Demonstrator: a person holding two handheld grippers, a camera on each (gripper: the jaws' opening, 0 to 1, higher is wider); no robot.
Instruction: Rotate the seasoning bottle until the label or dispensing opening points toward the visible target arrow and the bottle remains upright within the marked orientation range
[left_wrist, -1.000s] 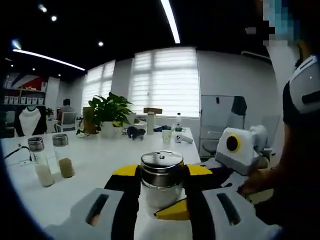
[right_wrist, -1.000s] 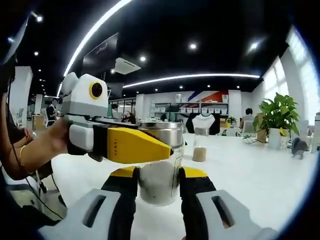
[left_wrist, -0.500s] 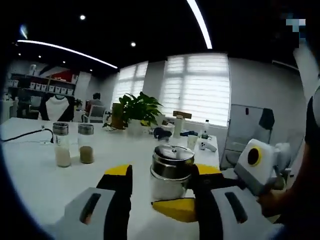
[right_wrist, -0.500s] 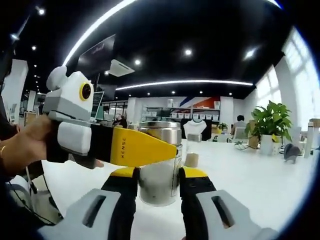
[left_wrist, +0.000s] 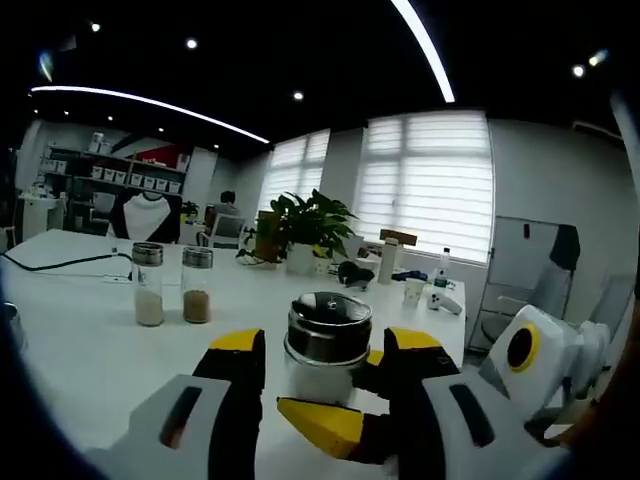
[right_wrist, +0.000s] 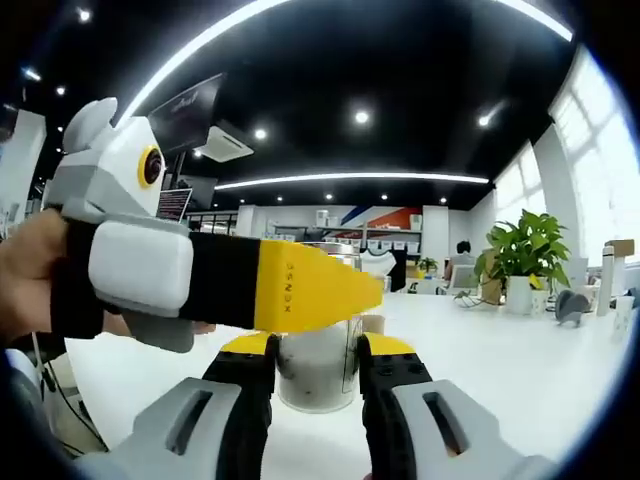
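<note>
A seasoning bottle (left_wrist: 327, 345) with a steel shaker lid is held upright above the white desk (left_wrist: 90, 345), clamped between the jaws of both the left gripper (left_wrist: 320, 375) and the right gripper (right_wrist: 315, 370). Since a second ago it has been swung away from two spice jars (left_wrist: 172, 284) near the desk's far edge. No target arrow is seen, so alignment cannot be judged.
</note>
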